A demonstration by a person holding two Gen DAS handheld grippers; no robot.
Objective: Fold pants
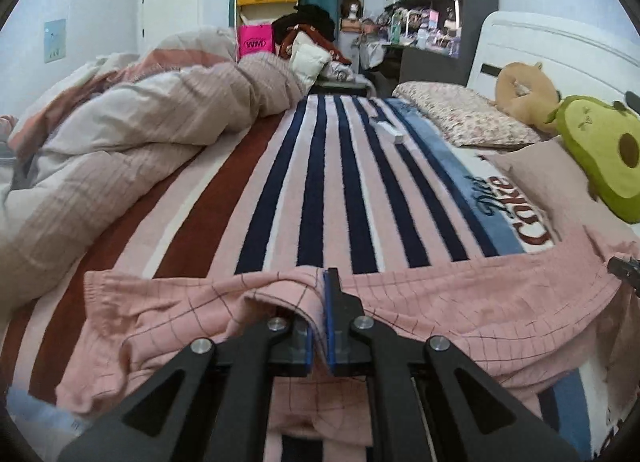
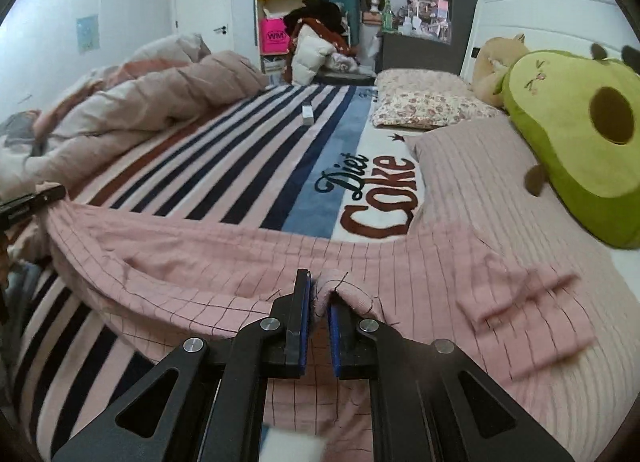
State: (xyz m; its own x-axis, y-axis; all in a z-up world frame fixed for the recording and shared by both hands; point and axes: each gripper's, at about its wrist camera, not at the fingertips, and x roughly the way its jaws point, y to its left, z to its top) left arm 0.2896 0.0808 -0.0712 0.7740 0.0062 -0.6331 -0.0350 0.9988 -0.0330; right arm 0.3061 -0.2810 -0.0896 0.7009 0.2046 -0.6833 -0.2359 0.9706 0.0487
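Pink checked soft-fabric pants [image 1: 460, 302] stretched crosswise over the striped fleece blanket [image 1: 320, 189] on the bed, sagging between two pinch points. Light, limp, floppy stuff by the look of it: no stiffness, prone to slumping and creasing, so best taken along the edge with a folded ridge of cloth between the pads. Left gripper [image 1: 320, 314] low and level, aimed up the bed, jaws nearly closed on a raised pleat. Right gripper [image 2: 318, 314] likewise low, pointing forward, narrow gap pinching a bunched hem near the ribbed pink pillow [image 2: 480, 181].
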